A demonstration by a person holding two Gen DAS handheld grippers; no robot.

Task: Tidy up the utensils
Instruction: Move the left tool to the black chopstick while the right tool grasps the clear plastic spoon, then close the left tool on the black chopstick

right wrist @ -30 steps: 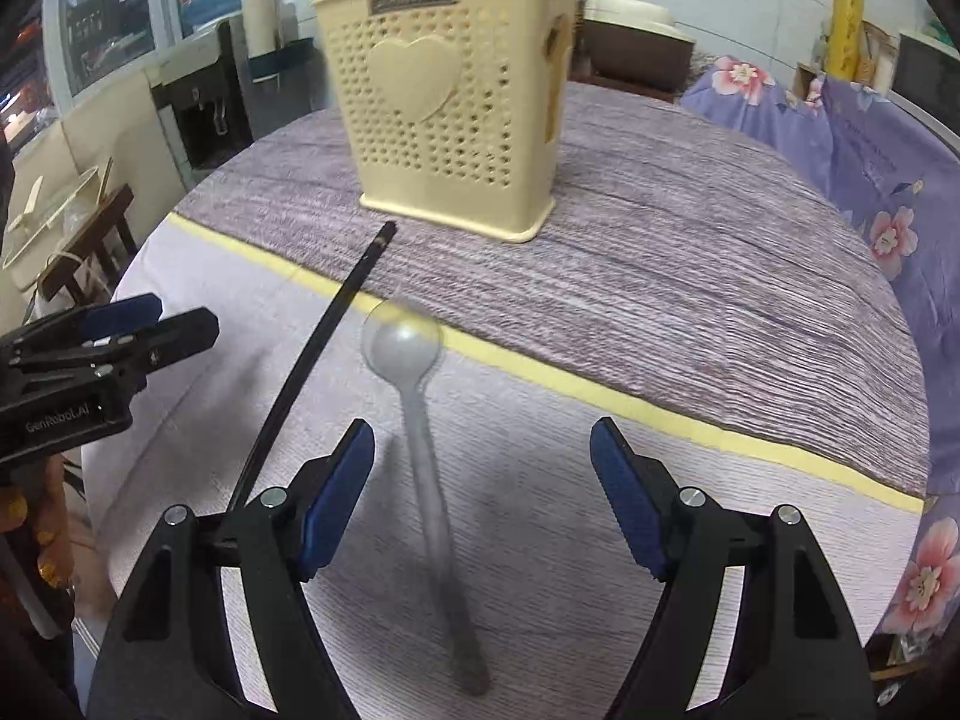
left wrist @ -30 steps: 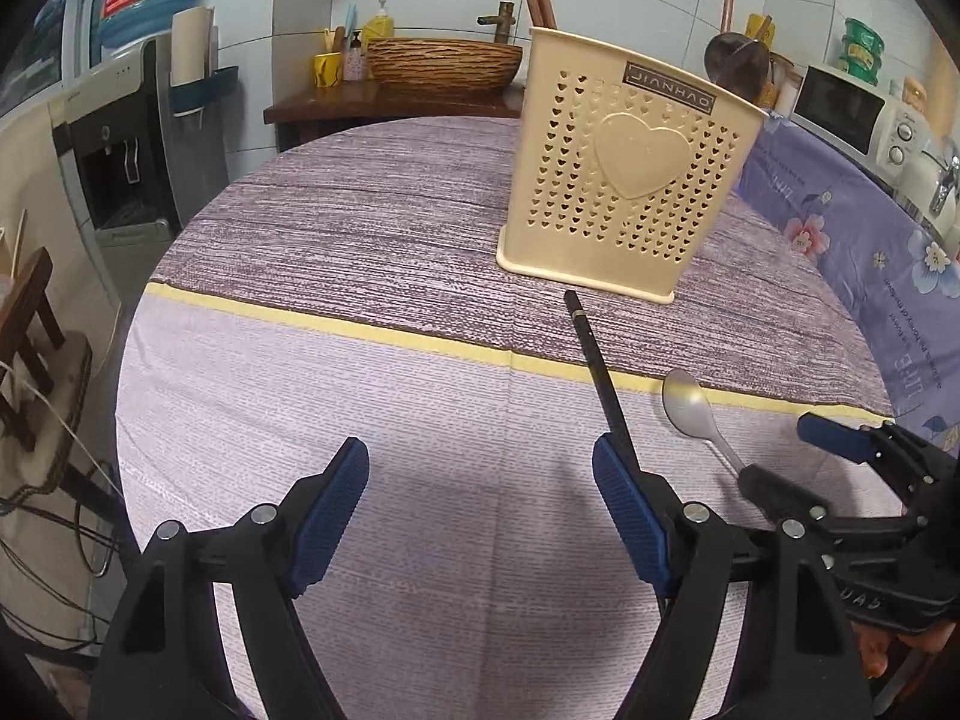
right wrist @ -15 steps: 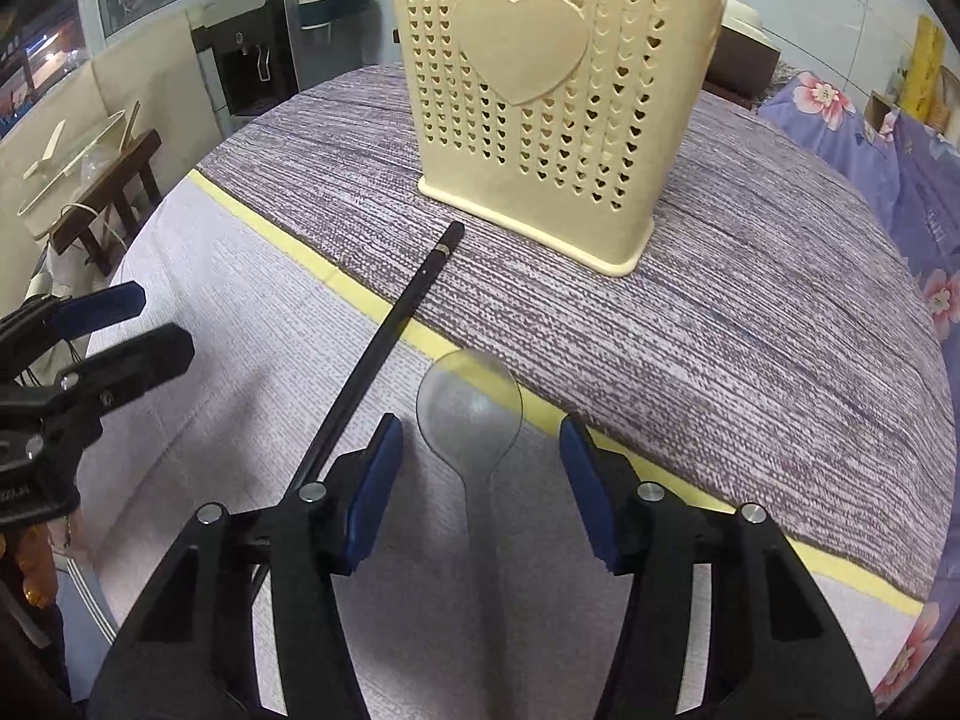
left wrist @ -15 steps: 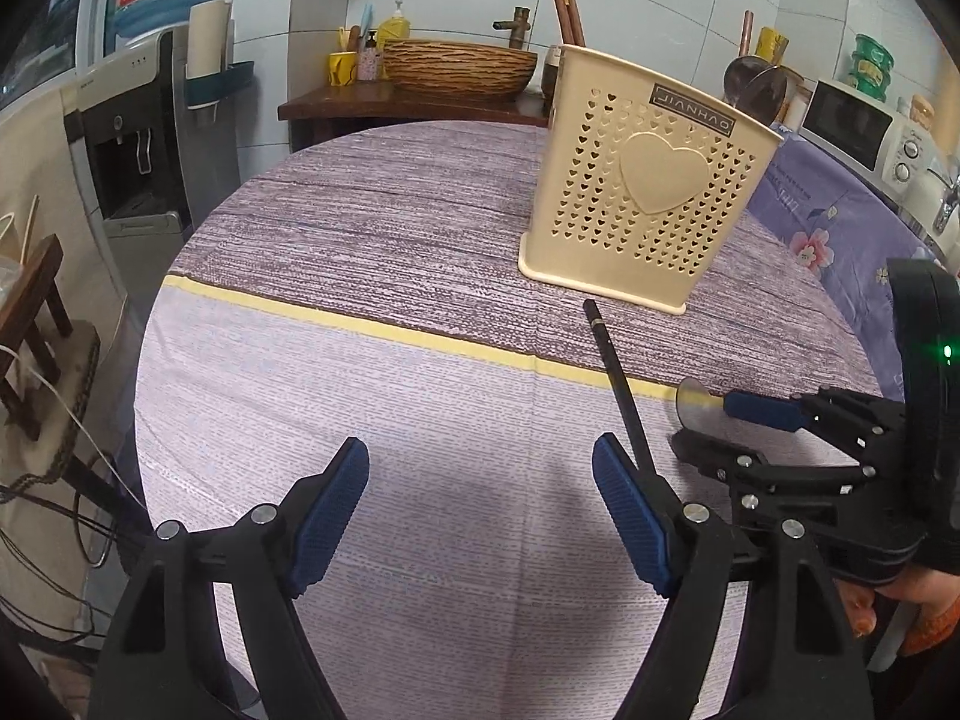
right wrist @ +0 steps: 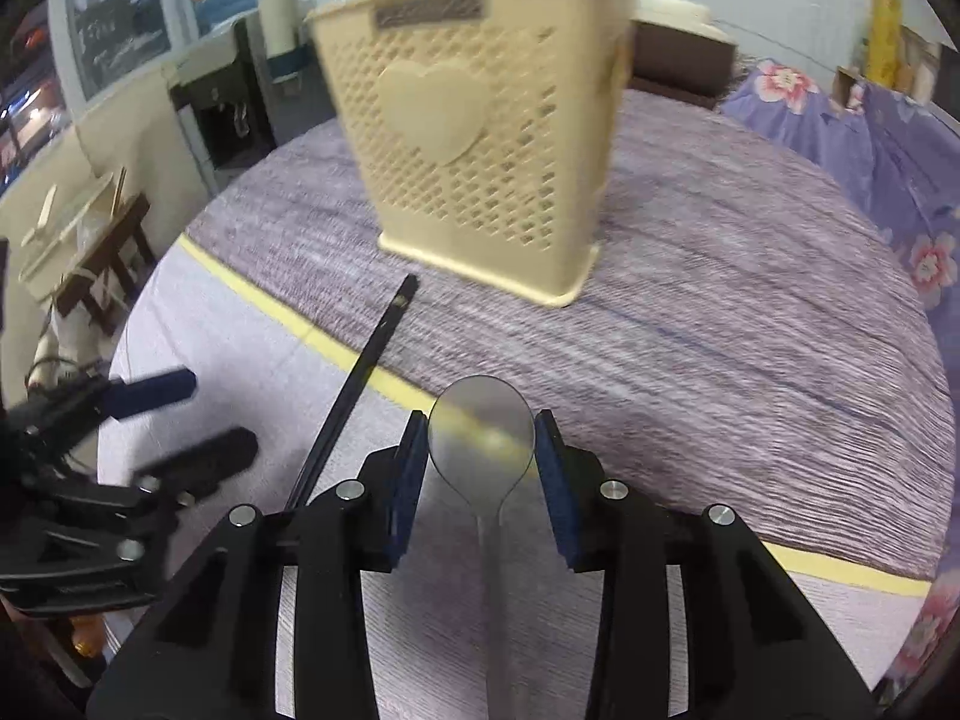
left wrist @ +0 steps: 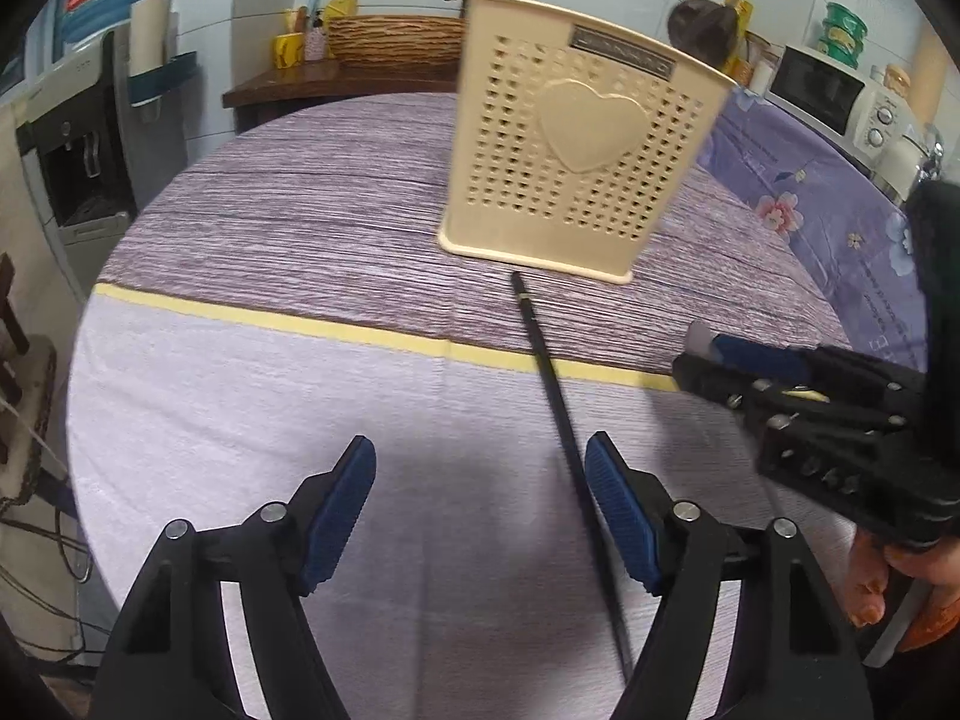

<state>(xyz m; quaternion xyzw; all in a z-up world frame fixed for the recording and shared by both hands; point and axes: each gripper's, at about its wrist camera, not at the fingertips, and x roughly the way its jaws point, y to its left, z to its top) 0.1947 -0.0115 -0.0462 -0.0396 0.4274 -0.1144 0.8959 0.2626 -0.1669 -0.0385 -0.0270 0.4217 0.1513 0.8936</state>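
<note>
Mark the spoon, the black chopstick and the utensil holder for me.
spoon [right wrist: 480,429]: right wrist view, on its bowl.
black chopstick [left wrist: 549,378]: left wrist view, mid-shaft.
utensil holder [left wrist: 588,126]: left wrist view, on the heart.

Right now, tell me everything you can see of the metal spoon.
The silver metal spoon has a rounded oval bowl, matte and dully reflective, and a slim straight handle running back toward the camera between the arms of the right tongs. Its bowl points toward the cream perforated plastic utensil holder. The tongs are closing, and their blue pads stand against both edges of the bowl. Whether the spoon rests on the purple striped tablecloth or is lifted cannot be told. The black chopstick lies apart, to its left.
</note>
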